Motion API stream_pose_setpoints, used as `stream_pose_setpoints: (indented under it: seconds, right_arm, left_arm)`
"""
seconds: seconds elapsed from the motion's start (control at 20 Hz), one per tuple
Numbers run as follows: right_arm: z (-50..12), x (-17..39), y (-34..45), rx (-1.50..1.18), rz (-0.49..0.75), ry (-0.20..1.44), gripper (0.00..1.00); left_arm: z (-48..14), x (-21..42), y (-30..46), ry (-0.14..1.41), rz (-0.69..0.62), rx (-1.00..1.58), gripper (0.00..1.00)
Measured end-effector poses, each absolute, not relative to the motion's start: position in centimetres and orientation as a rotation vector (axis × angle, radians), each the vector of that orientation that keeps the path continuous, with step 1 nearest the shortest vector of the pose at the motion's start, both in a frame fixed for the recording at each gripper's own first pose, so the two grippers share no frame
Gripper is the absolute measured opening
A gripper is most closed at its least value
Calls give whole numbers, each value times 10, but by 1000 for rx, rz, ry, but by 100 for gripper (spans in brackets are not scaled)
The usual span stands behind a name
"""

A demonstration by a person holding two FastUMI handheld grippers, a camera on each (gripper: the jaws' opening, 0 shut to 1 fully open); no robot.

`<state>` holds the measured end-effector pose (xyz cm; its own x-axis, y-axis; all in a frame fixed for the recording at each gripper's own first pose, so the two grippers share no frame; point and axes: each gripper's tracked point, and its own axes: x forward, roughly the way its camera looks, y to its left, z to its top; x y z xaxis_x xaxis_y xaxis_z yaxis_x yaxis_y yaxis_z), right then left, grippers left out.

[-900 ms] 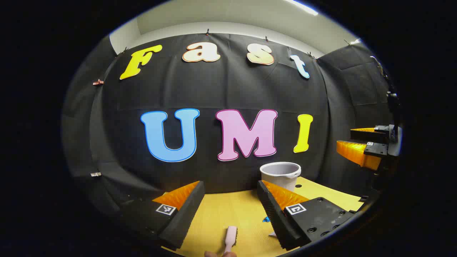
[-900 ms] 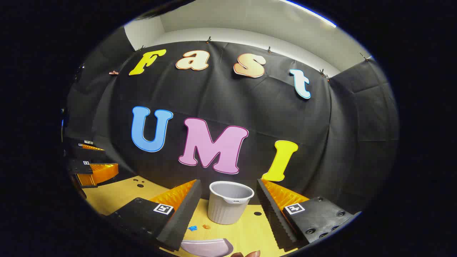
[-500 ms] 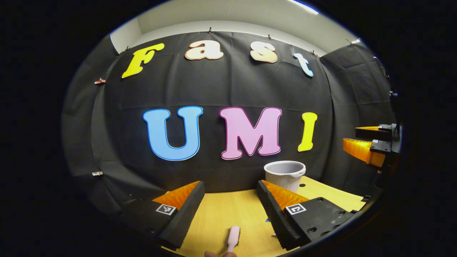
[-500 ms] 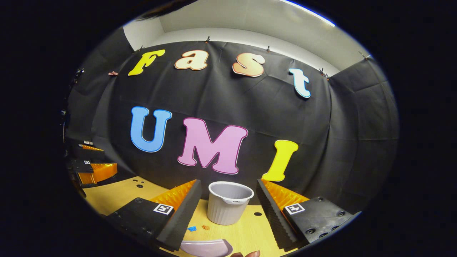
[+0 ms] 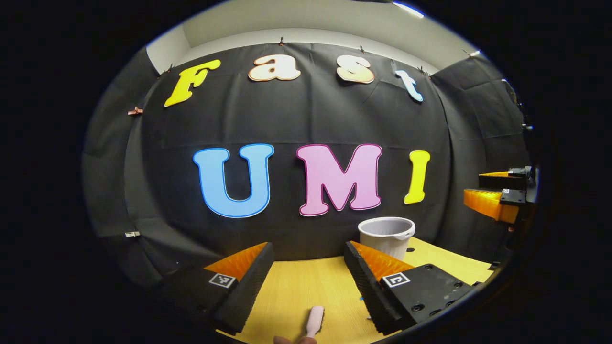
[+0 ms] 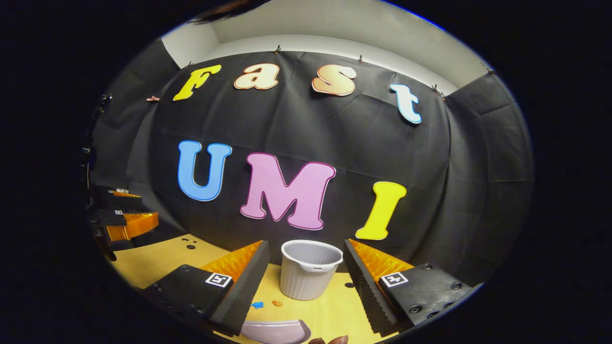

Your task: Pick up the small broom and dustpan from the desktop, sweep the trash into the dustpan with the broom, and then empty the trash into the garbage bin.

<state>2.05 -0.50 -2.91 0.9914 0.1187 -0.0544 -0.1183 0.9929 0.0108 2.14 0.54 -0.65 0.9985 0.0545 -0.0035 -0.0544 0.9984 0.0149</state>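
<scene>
- Yellow wood-grain desktop [image 5: 296, 286] runs up to the black cloth wall, with a few small round holes near the bin.
- The left gripper [image 5: 308, 274] hangs above the desktop, its two fingers spread wide with nothing between them.
- Just below that gap, the pale pink broom handle [image 5: 315, 321] lies on the wood at the lower edge of the left gripper view, with a fingertip [image 5: 287, 340] showing beside its near end.
- The pale grey ribbed garbage bin [image 6: 310, 270] stands upright near the back wall; in the right gripper view it sits between that gripper's fingers but well beyond them.
- The right gripper [image 6: 306, 277] is also spread apart, holding nothing.
- The pale dustpan [image 6: 276, 331] lies on the desktop just under the right gripper, its curved rim showing.
- Two bits of trash, a blue scrap [image 6: 257, 304] and an orange scrap [image 6: 276, 303], lie between dustpan and bin, close to the bin's foot.
</scene>
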Motion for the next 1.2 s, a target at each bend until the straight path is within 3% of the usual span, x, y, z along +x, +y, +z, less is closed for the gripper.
stream_pose_setpoints:
  seconds: [0.25,0.85,1.2]
  right_arm:
    - [-121,-14,14,27,352,382,97]
    - [-368,-104,9,-94,484,996,96]
    - [-434,-102,27,-132,513,1156,91]
  left_arm:
    - [-21,23,3,41,88,24,95]
    - [-40,4,-4,95,137,72,96]
    - [-51,-8,3,126,170,84,96]
